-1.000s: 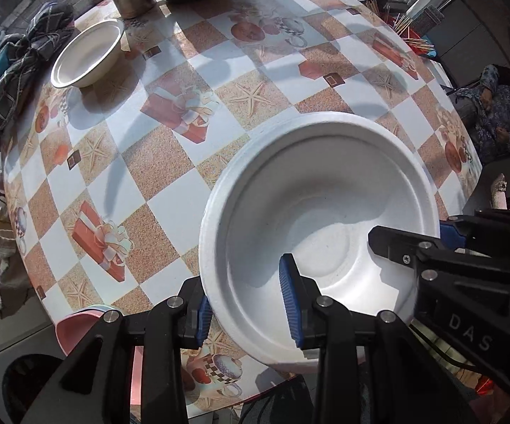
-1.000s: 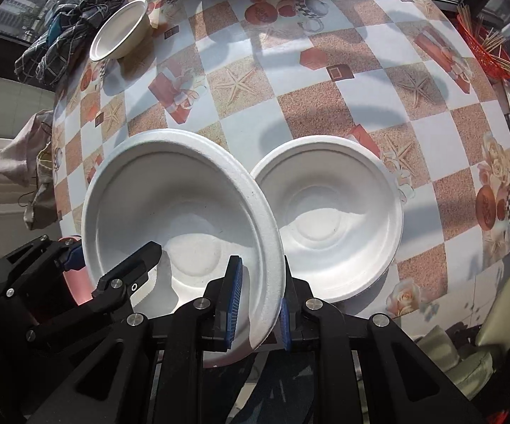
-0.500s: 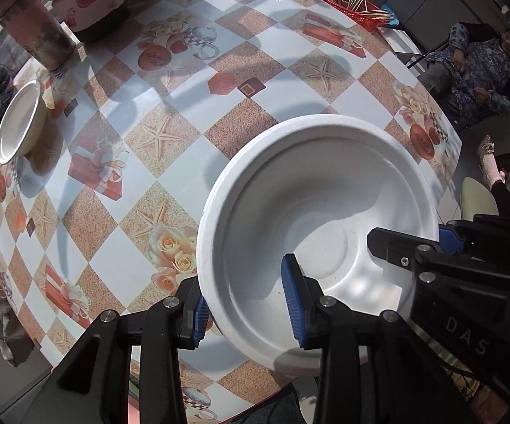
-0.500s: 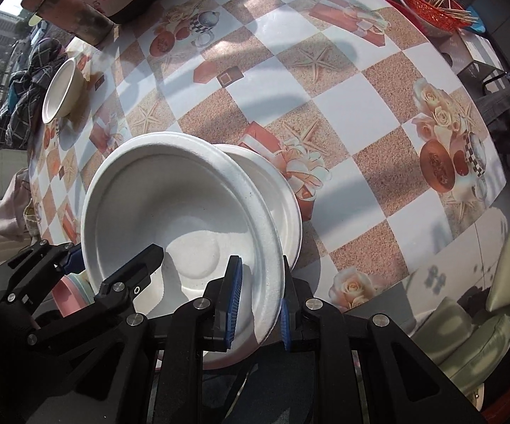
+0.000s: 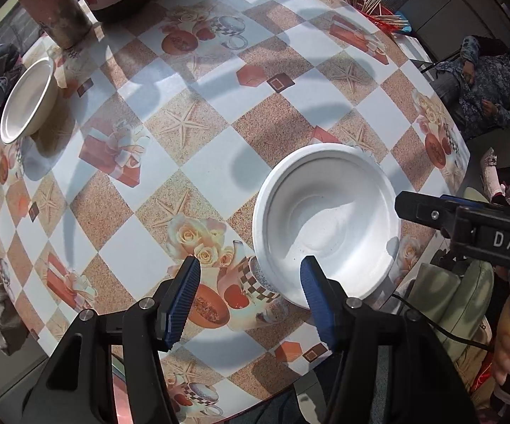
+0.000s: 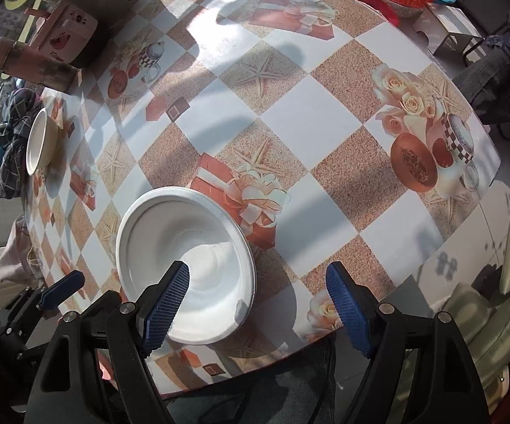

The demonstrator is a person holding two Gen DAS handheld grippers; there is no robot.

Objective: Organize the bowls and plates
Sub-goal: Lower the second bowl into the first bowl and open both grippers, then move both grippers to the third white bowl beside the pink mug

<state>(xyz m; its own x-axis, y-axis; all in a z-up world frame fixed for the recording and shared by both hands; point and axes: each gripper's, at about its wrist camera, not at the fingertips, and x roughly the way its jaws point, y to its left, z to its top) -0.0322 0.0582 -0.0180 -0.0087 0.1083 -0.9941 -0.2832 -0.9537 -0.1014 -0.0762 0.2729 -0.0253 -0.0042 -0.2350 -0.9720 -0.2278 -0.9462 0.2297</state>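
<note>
the white bowl (image 5: 327, 222) is seen on the table (image 5: 219, 162) near its front edge; whether another is nested under it cannot be told. "das" is read on the right gripper (image 6: 258, 304). both the left gripper (image 5: 251, 296) and the right have just been opening, jaws spread, nothing pinched. a second bowl (image 5: 27, 100) is seen far left.

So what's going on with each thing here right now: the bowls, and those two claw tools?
Near white bowl: upright near the table's edge, released, touched by no pad.
Far white bowl: upright, empty, untouched at the far side.
Left gripper: open, jaws just opened, straddling the near bowl's rim without touching it.
Right gripper: open, jaws just opened, holding nothing.
</note>
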